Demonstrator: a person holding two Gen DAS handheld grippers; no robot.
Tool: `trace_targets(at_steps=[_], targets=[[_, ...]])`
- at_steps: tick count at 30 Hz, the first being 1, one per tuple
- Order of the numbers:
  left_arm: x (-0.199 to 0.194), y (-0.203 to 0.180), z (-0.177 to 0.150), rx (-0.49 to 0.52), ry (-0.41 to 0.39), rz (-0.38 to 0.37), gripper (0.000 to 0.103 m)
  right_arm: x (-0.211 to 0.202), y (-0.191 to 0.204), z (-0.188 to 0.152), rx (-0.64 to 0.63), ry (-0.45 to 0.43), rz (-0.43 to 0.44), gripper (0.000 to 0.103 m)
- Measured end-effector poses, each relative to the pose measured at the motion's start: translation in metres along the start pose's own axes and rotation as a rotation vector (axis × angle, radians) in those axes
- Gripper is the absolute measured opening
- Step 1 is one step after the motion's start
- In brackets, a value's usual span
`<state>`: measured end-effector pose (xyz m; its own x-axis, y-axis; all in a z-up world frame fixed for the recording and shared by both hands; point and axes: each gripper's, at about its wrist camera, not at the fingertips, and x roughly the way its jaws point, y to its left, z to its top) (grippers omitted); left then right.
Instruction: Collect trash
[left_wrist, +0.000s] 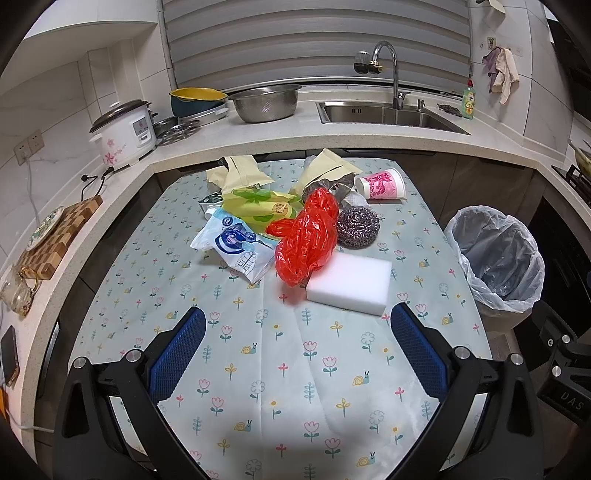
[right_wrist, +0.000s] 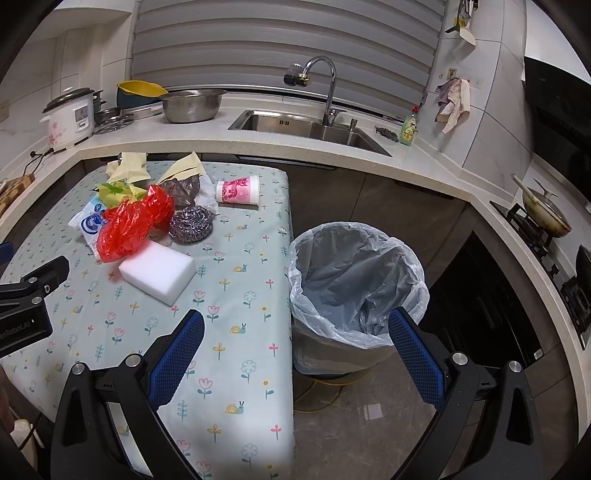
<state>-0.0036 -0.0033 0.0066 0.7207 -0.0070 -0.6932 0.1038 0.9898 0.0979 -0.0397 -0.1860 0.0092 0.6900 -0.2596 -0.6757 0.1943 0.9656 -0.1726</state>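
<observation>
Bin (right_wrist: 354, 280) beside table (right_wrist: 236, 295) holds only its liner; both grippers' jaws wide, empty.

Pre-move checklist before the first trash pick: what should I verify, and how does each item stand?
1. Left gripper open and holding nothing: ok.
2. Right gripper open and holding nothing: ok.
3. Trash bin lined, mouth unobstructed: ok.
4. Red plastic bag reachable on top of the pile: ok, though it overlaps the white sponge.
5. Pink paper cup lying on its side, clear of the other items: ok.
6. Cup empty: cannot tell.
</observation>
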Motion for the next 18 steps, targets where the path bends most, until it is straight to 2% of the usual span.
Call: trace_targets(at_steps=[18], targets=[[-0.0006,-0.0033,-0.0020,0.002,0.003,-0.006,0.096,0.0042,-0.0061,-0.0107,0.018,-0.004,-0.007,0.096]])
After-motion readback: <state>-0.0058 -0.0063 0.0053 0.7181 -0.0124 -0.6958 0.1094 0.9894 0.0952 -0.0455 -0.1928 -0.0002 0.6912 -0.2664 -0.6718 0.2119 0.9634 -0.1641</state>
